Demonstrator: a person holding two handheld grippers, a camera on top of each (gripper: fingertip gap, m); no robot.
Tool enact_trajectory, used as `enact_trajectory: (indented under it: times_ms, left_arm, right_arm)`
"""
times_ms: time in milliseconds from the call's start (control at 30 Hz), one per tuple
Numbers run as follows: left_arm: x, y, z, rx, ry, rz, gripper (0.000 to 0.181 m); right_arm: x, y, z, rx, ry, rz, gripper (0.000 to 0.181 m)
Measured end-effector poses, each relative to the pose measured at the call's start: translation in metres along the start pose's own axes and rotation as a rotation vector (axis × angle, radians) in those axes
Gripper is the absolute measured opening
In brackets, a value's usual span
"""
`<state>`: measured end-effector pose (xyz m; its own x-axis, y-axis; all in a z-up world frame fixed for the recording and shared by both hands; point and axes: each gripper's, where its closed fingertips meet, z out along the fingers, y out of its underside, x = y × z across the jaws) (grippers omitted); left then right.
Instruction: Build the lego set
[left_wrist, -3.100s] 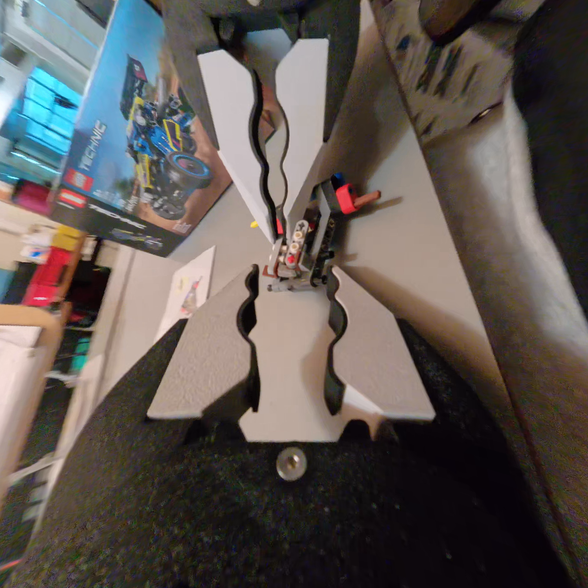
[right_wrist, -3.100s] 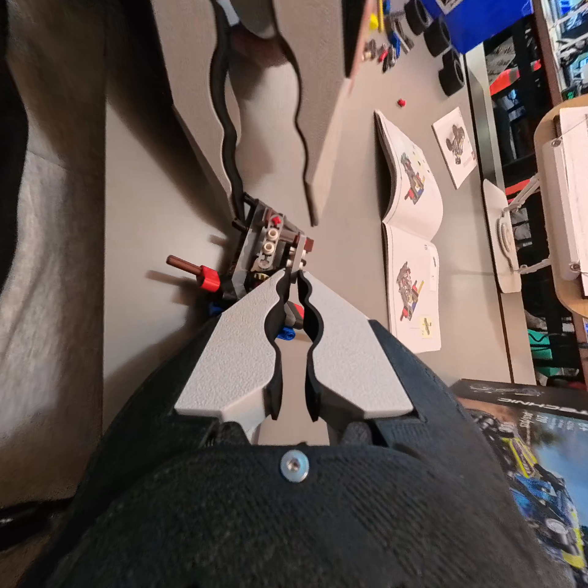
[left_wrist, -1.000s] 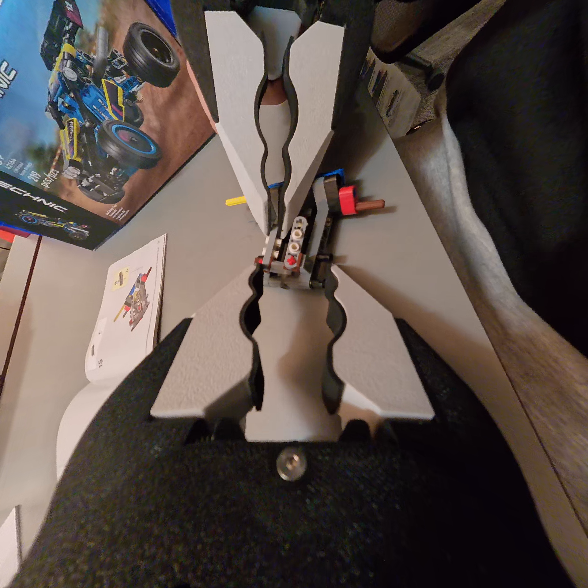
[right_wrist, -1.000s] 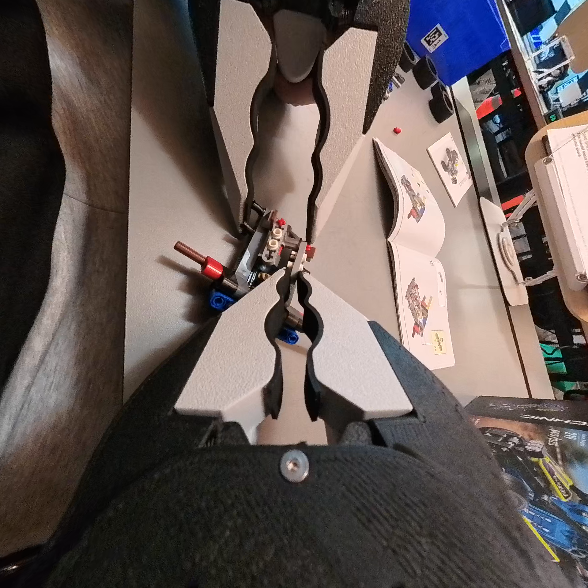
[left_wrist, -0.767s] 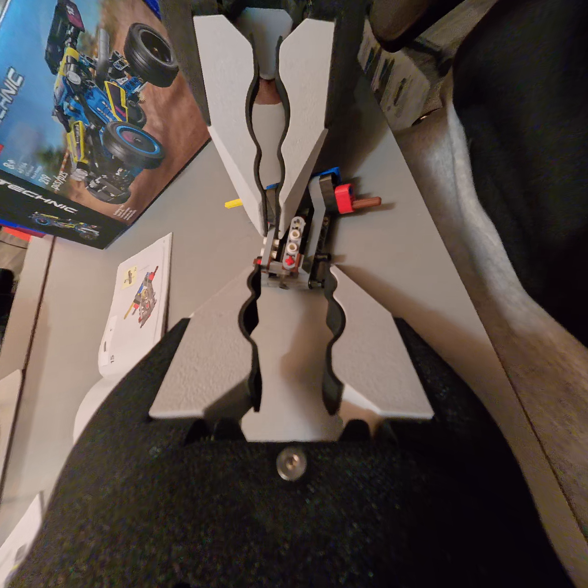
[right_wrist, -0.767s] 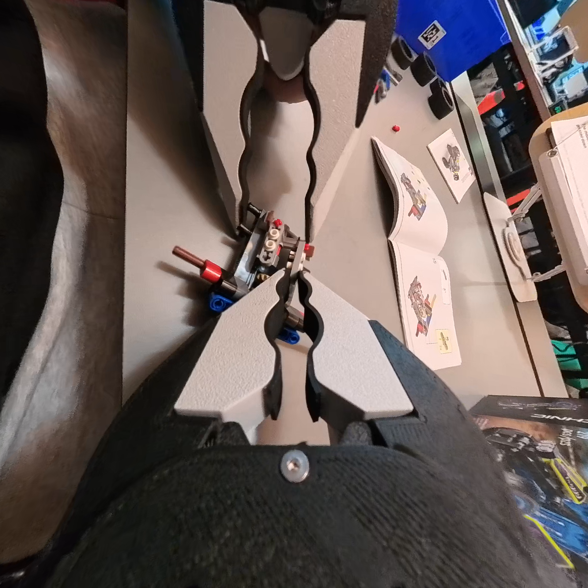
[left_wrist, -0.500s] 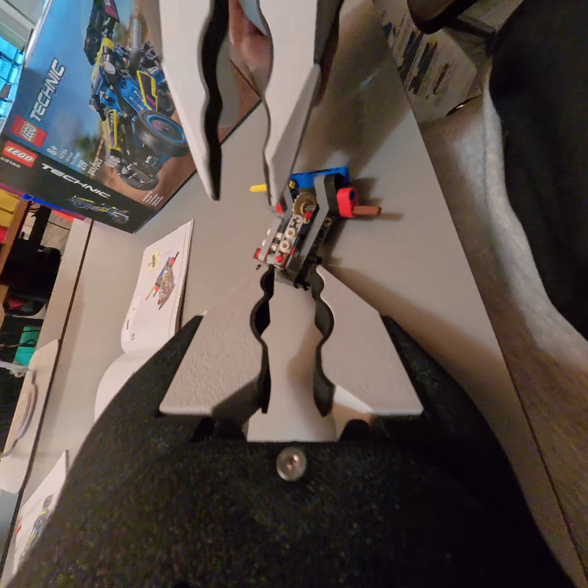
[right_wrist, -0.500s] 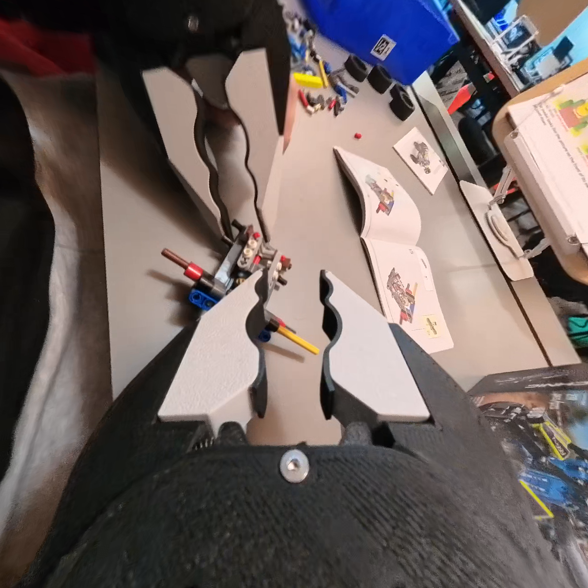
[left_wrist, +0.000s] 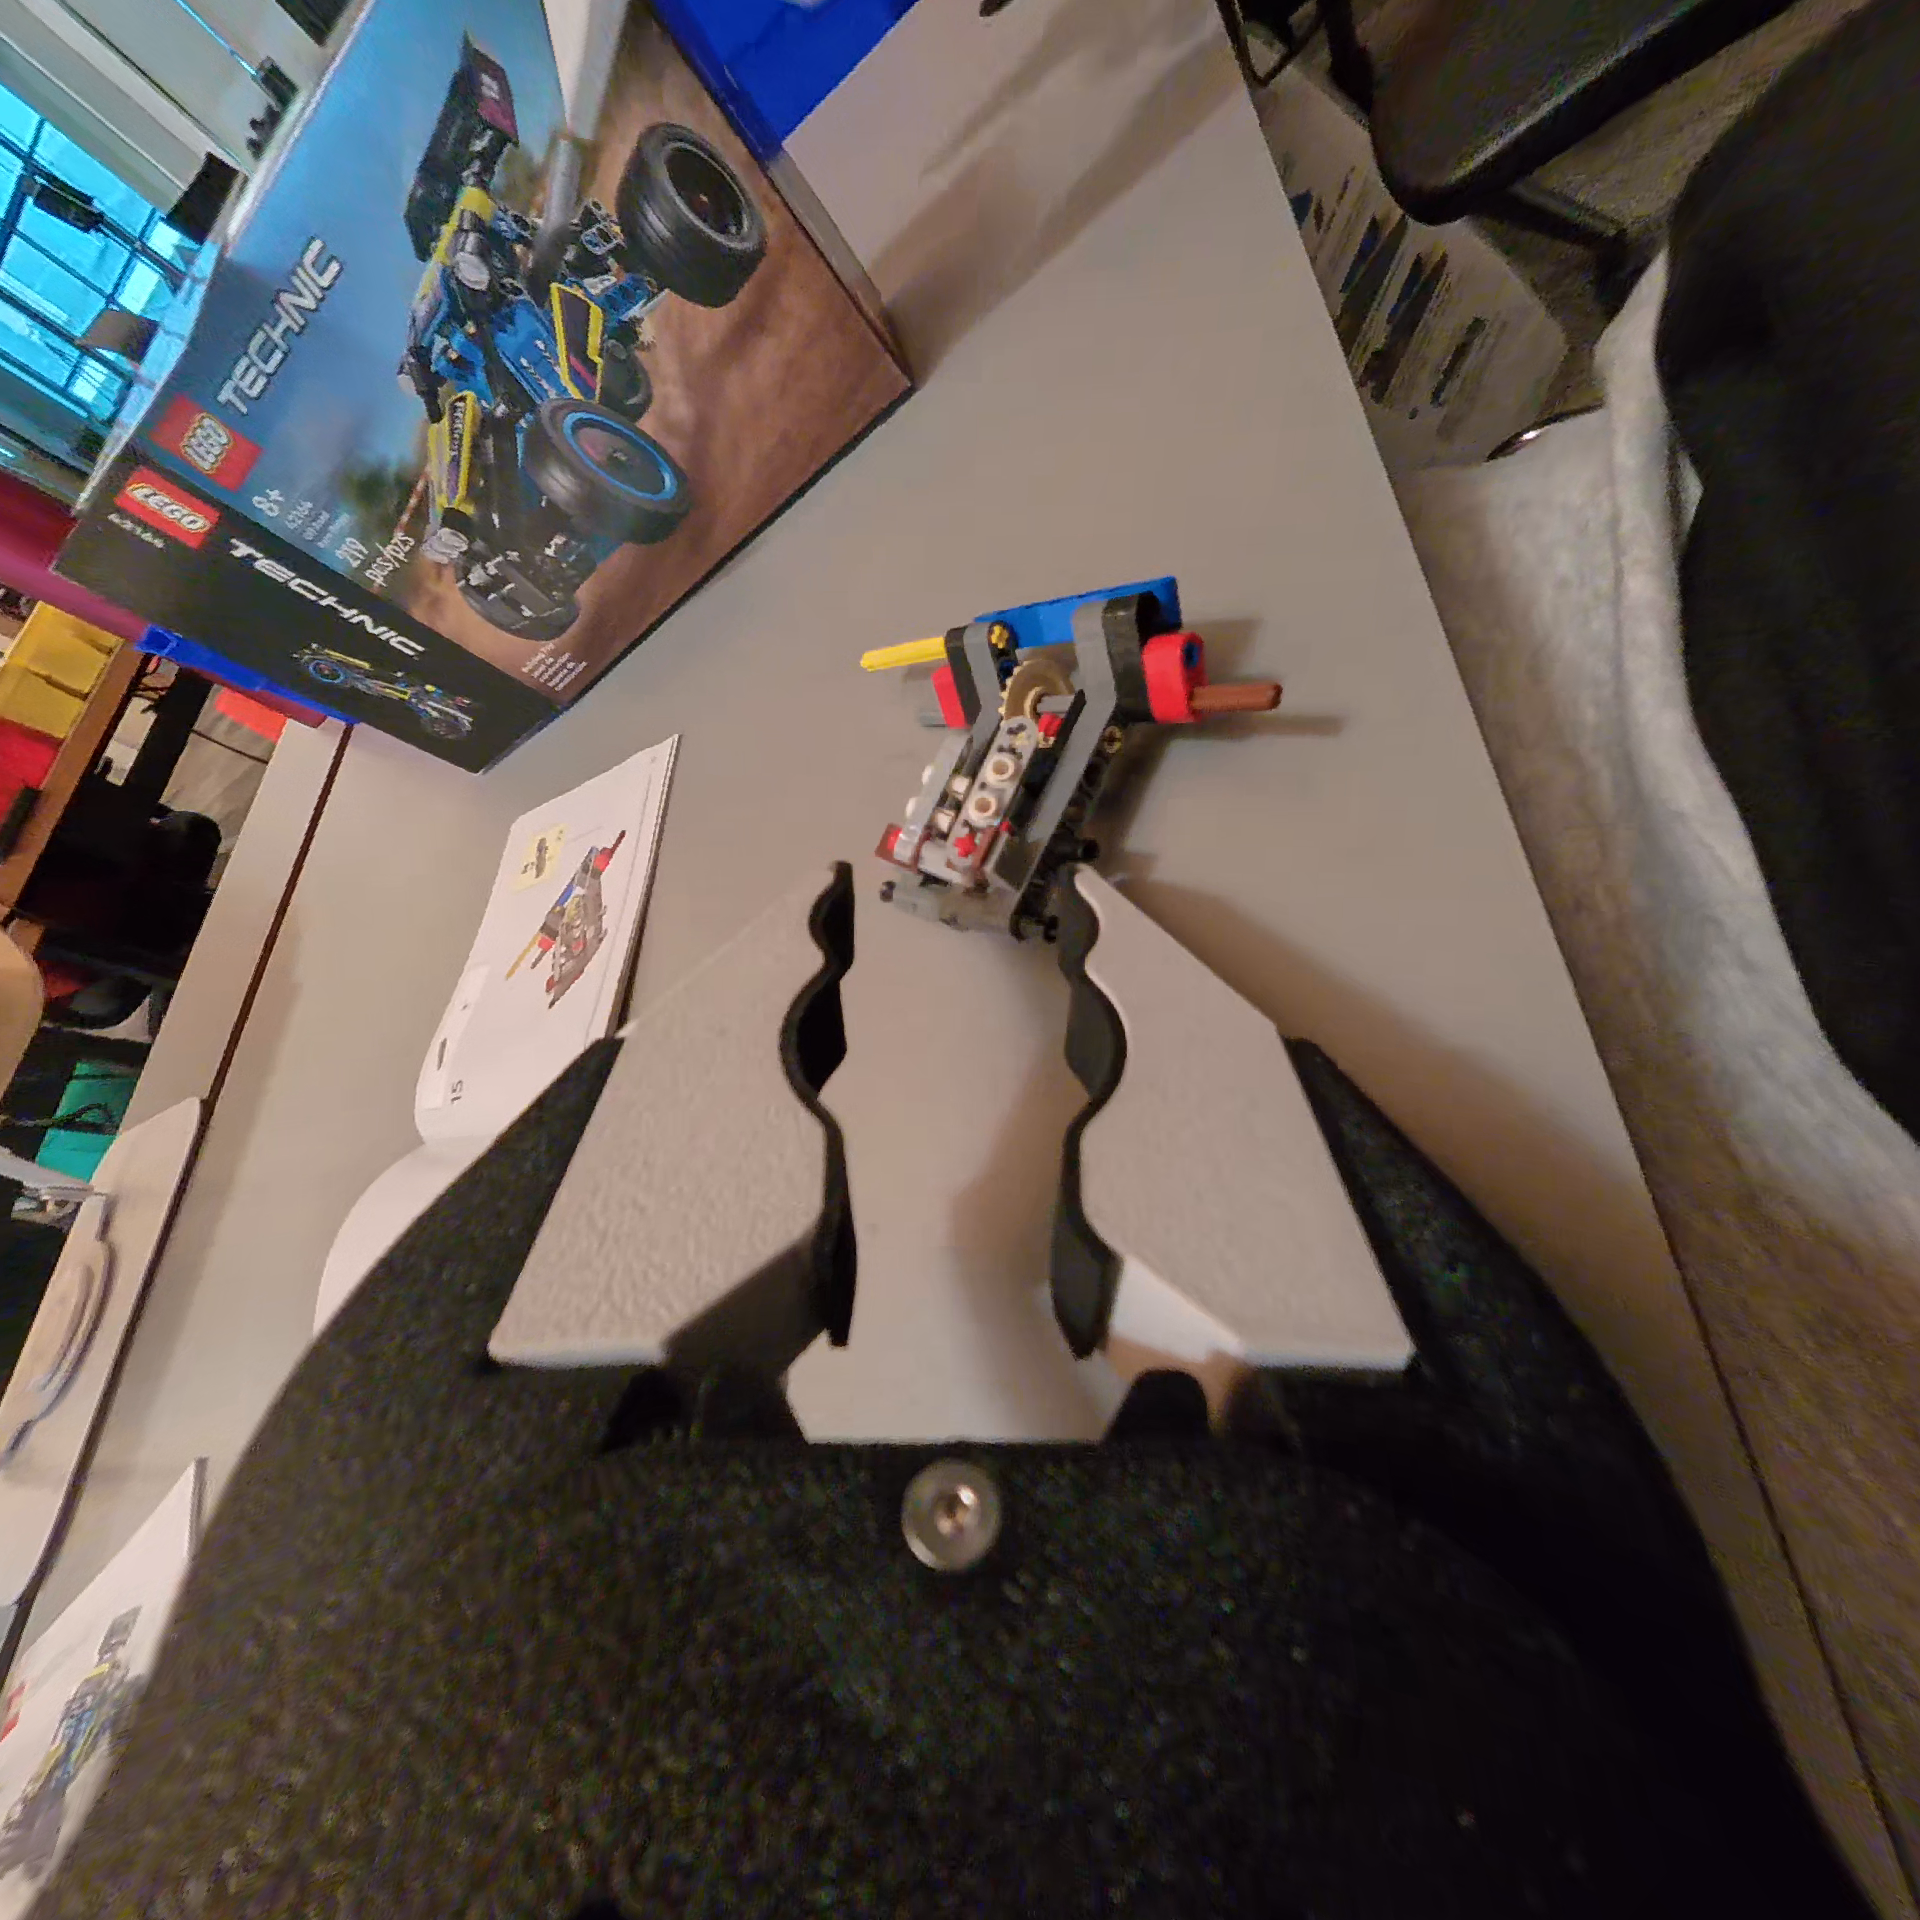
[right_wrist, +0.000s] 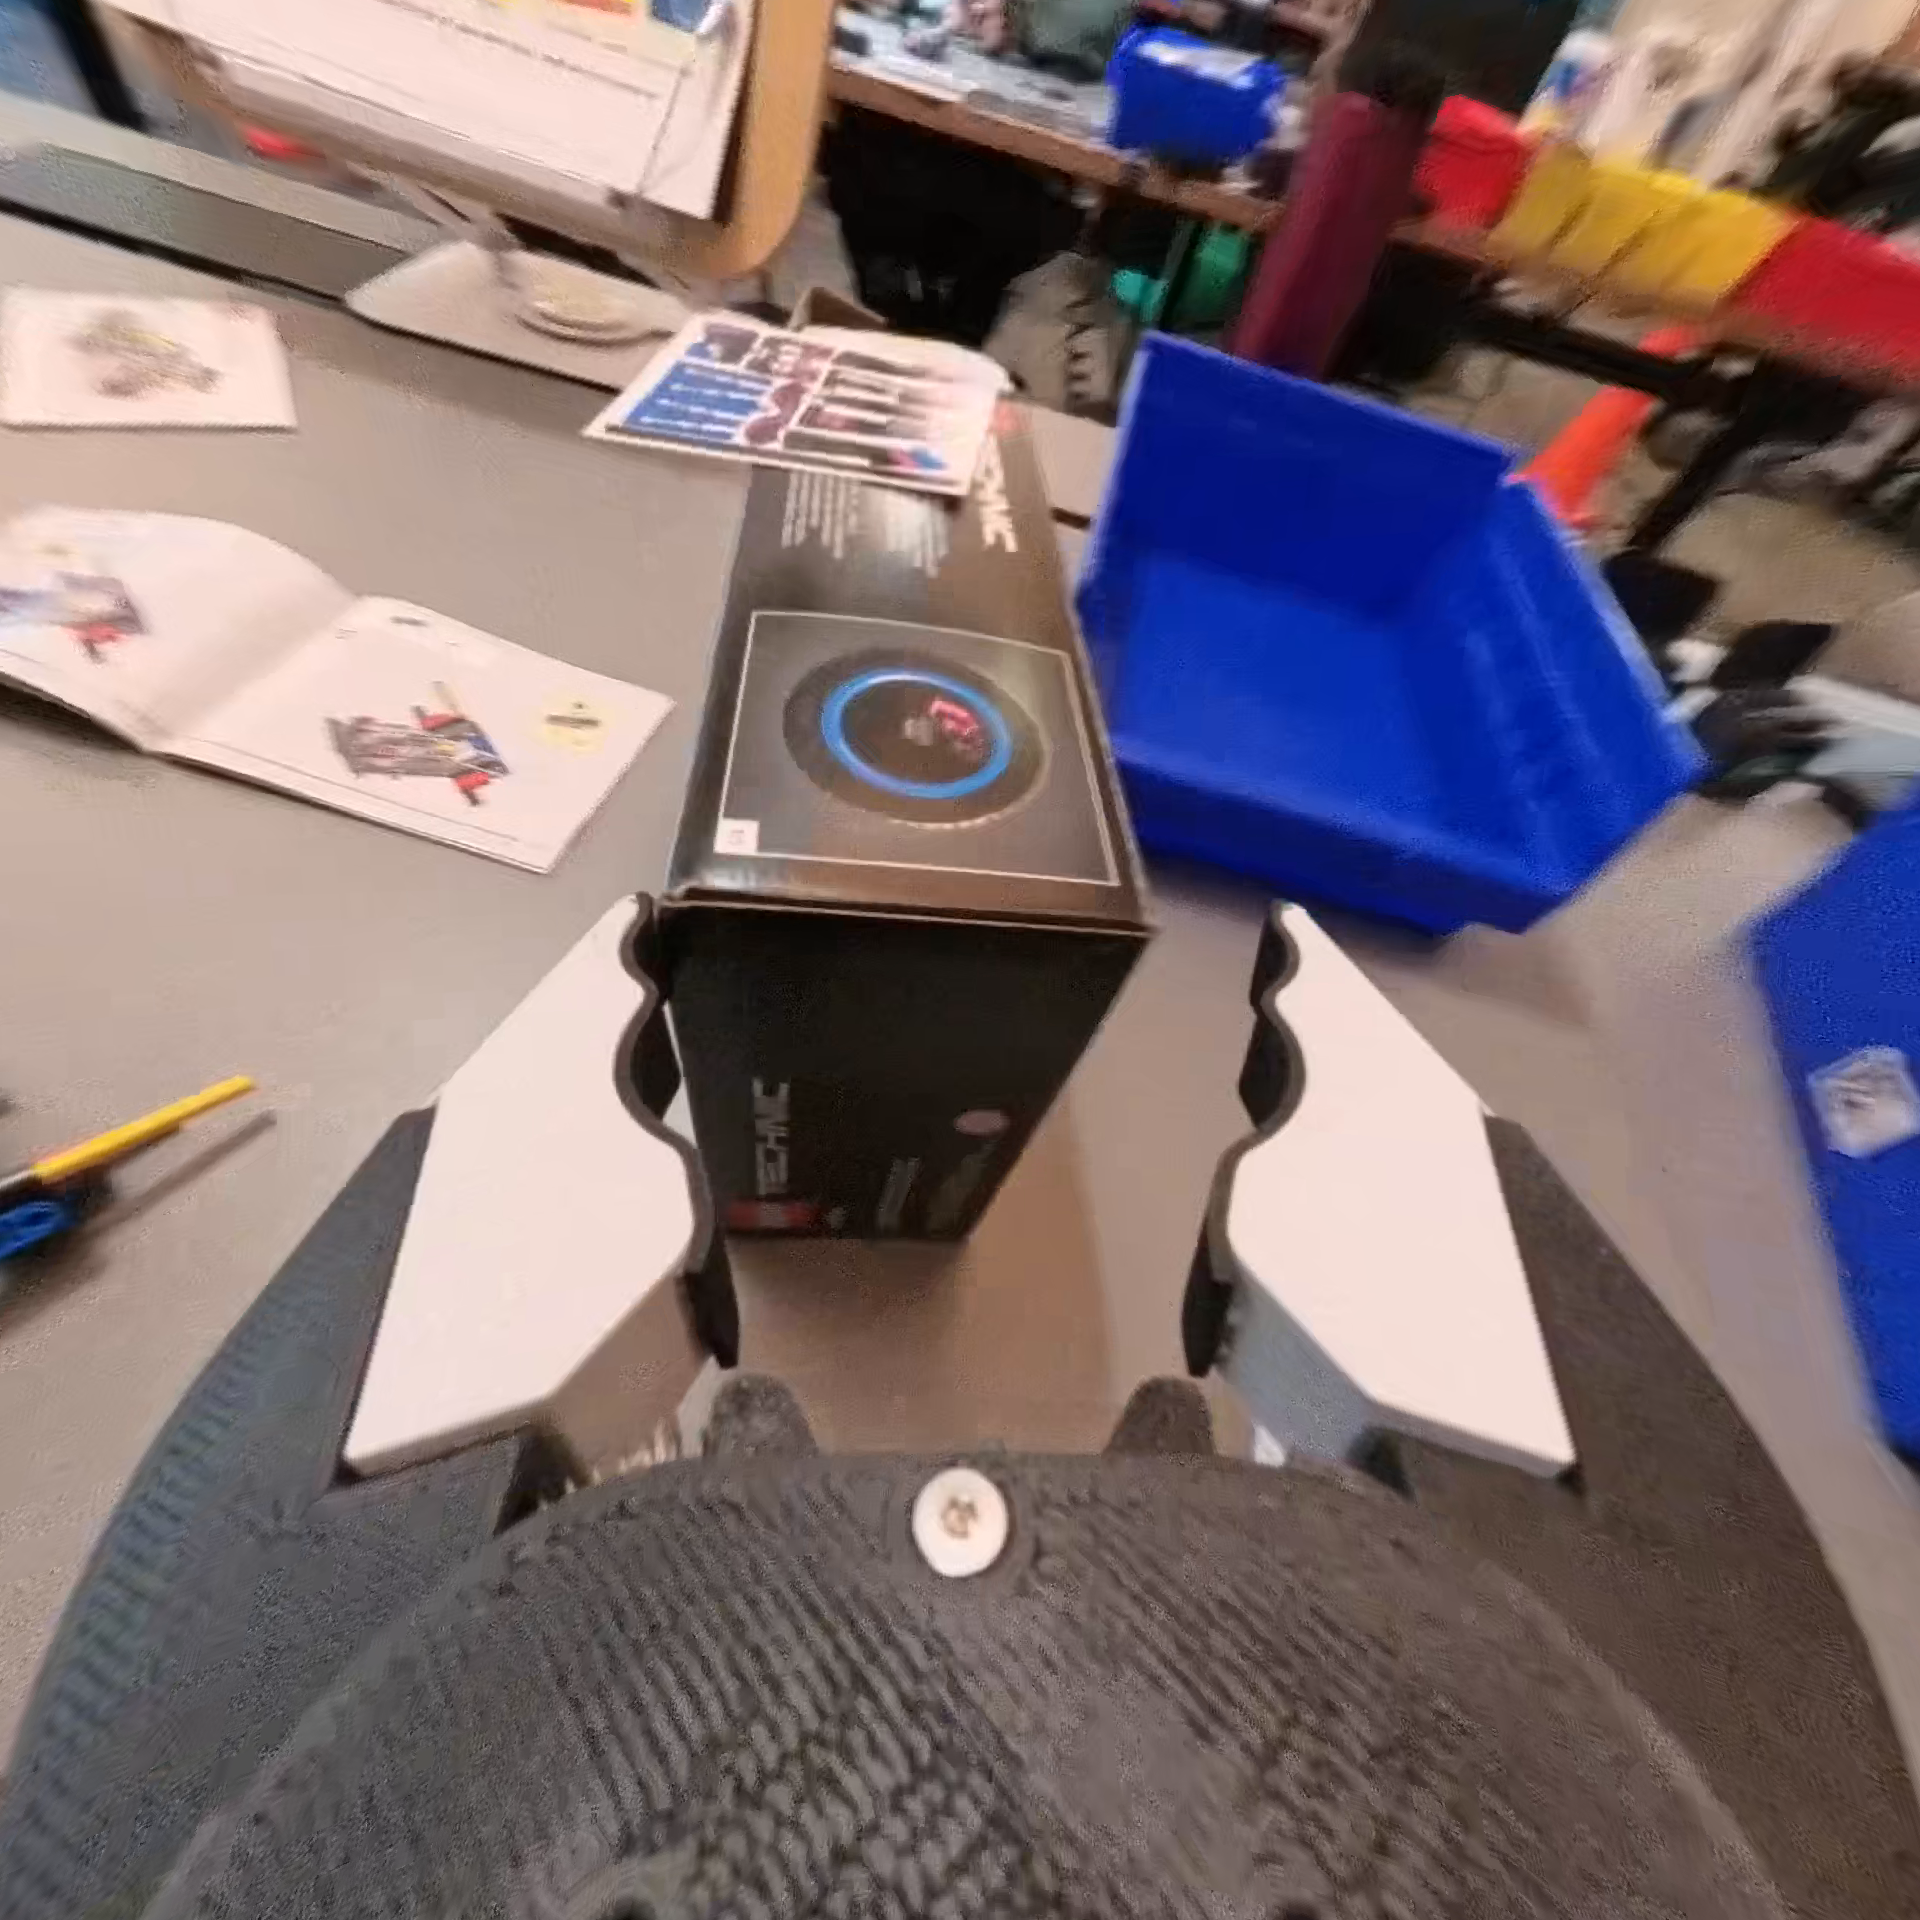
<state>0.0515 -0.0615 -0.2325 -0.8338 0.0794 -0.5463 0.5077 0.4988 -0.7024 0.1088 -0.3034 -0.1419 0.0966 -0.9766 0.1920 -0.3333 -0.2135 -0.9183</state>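
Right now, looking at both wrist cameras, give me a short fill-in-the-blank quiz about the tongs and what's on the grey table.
1. The left tongs are ____, empty, just short of the small grey-and-black brick assembly.
2. The thin yellow axle sticks out of that assembly on the side facing the ____.
3. The right tongs point at the end of the black cardboard set box; beside it stands an empty ____ plastic bin.

Missing words: open; box; blue

The lego assembly (left_wrist: 1023, 769) looks like glossy plastic on a matt grey table (left_wrist: 1091, 343). The cardboard box (right_wrist: 904, 831) shines slightly. The blue bin (right_wrist: 1361, 665) is smooth plastic.
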Motion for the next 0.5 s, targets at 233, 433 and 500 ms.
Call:
enact_trajectory:
  times_ms: [233, 433, 500]
  left_arm:
    - [-0.006, -0.002, -0.005, 0.027, -0.030, -0.031, 0.034]
    - [-0.008, -0.003, -0.007, 0.045, -0.034, -0.048, 0.034]
    - [-0.009, -0.003, -0.008, 0.044, -0.039, -0.050, 0.034]
  right_arm:
    - [-0.023, -0.016, 0.036, 0.078, -0.038, -0.048, 0.096]
    - [-0.046, -0.037, 0.082, 0.050, -0.089, -0.139, 0.094]
    - [-0.050, -0.045, 0.098, 0.058, -0.134, -0.121, 0.094]
